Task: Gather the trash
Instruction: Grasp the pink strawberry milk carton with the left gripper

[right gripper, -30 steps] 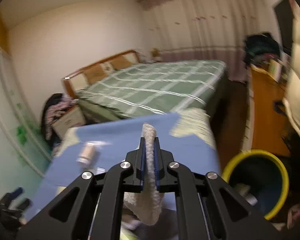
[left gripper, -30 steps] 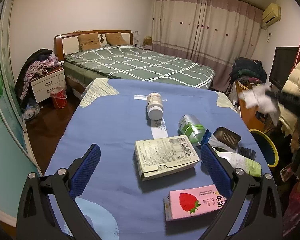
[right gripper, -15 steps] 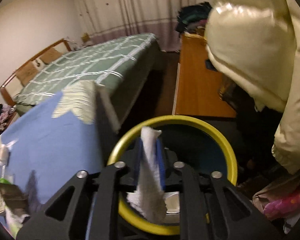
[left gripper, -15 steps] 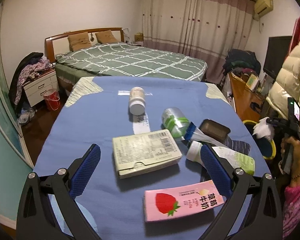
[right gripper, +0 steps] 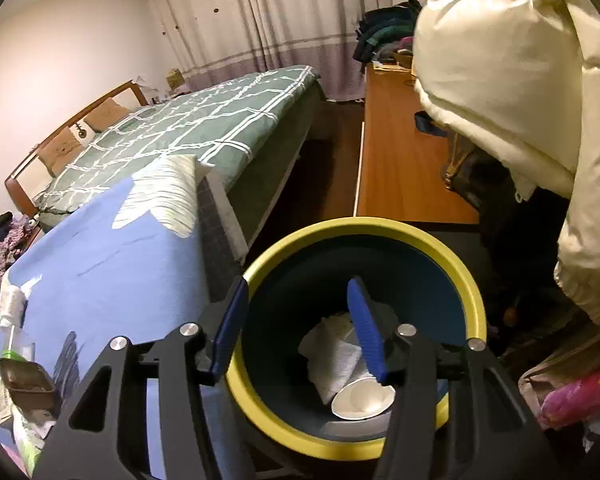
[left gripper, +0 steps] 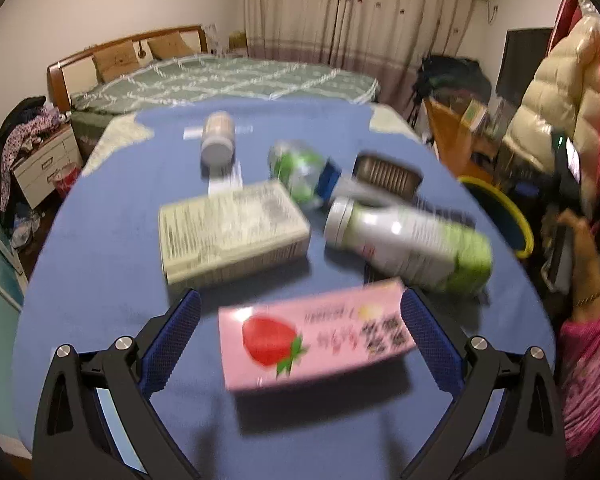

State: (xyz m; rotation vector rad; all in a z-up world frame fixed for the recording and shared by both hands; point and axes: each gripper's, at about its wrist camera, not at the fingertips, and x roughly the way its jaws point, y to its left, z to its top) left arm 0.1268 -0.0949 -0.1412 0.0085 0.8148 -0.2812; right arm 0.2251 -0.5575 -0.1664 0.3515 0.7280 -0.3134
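Observation:
My left gripper (left gripper: 300, 312) is open over the blue table (left gripper: 100, 216), its fingers on either side of a pink strawberry milk carton (left gripper: 316, 336) without touching it. Behind the carton lie a beige box (left gripper: 232, 232), a white and green bottle (left gripper: 408, 240), a crushed green bottle (left gripper: 300, 168), a brown tray (left gripper: 388, 172) and a small jar (left gripper: 218, 140). My right gripper (right gripper: 296, 292) hangs above the yellow-rimmed bin (right gripper: 452, 264), its jaws opening with nothing between them. A white crumpled tissue (right gripper: 332, 356) and a paper cup (right gripper: 362, 400) lie in the bin.
A bed (right gripper: 196, 128) stands beyond the table. A wooden desk (right gripper: 400, 156) and a cream puffer jacket (right gripper: 512, 80) are to the right of the bin. A person's hand (left gripper: 580, 248) in a pink sleeve shows at the right edge of the left wrist view.
My right gripper swung from over the table to above the bin, opened and dropped the tissue in. My left gripper moved down and forward until the pink carton lay between its fingers.

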